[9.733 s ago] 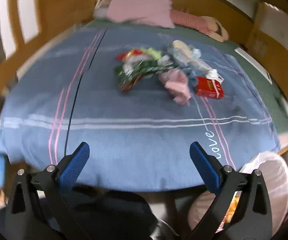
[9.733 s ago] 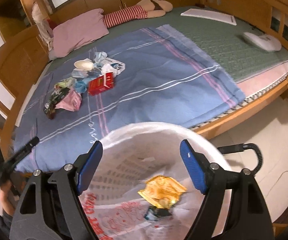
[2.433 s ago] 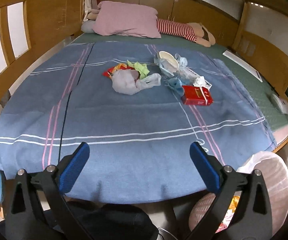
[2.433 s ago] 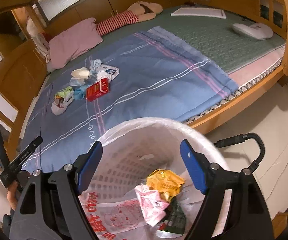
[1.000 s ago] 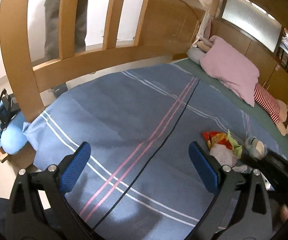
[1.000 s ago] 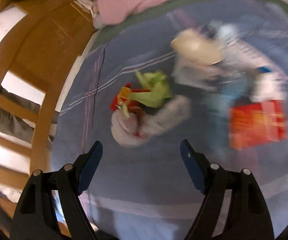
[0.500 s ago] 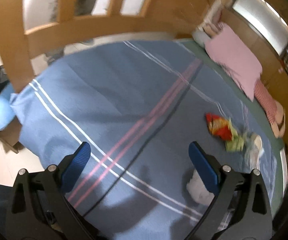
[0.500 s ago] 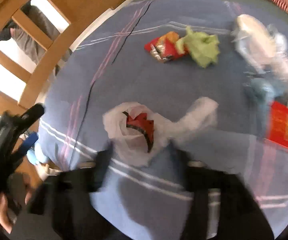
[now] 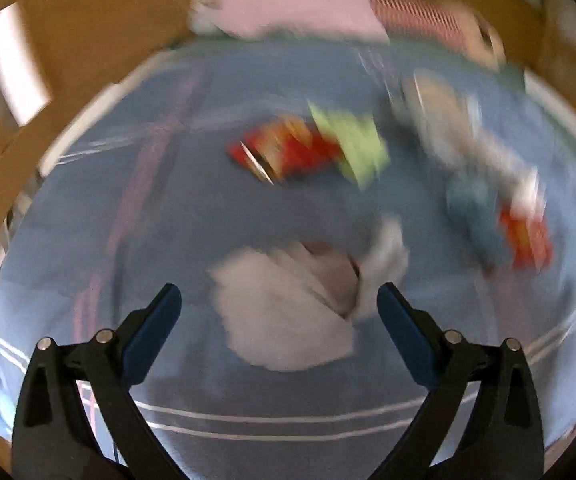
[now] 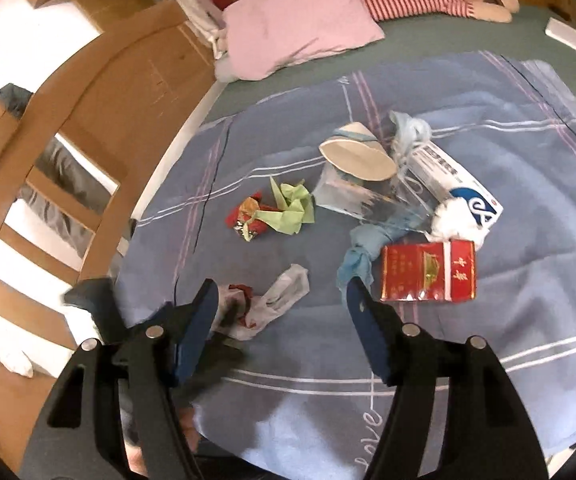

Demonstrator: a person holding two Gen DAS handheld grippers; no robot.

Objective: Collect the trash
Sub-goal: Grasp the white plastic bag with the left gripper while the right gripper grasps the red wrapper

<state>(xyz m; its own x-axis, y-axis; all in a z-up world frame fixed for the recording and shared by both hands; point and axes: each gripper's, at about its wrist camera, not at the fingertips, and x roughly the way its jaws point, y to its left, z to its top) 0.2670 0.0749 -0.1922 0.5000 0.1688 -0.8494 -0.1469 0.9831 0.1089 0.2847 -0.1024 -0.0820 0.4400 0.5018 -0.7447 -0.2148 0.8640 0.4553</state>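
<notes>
1. The landmark is the red carton (image 10: 428, 270), lying flat on the blue blanket (image 10: 488, 340). All the trash sits within a short span of it.
2. The white plastic bag (image 9: 288, 312), with something red inside, lies to the carton's left. It is apart from the main heap and nearest the bed's edge, so it is likely the easiest piece to take next.
3. The left gripper (image 9: 276, 294) points steeply down with the bag between its 2 fingers. Its jaws have just been closing, but a gap shows beside the left pad, so they are only part-way in and not pinching yet. The left view is badly smeared, so contact on the right pad is unclear.
4. The right gripper (image 10: 282, 286) hangs above the blanket, left of the carton. Its jaws are partly spread and hold nothing. It seems held off to leave the bag to the other hand.
5. Beyond the carton's upper left lie a crumpled green paper (image 10: 292, 208) and a red wrapper (image 10: 248, 216), touching each other.
6. Above the carton a squashed paper cup (image 10: 358, 154) rests on clear plastic (image 10: 352, 196). A blue rag (image 10: 362, 252) lies along the carton's left end, and a white-and-blue box (image 10: 456, 180) lies just above it.
7. No bin shows in either view, so each piece will have to be carried off the bed.
</notes>
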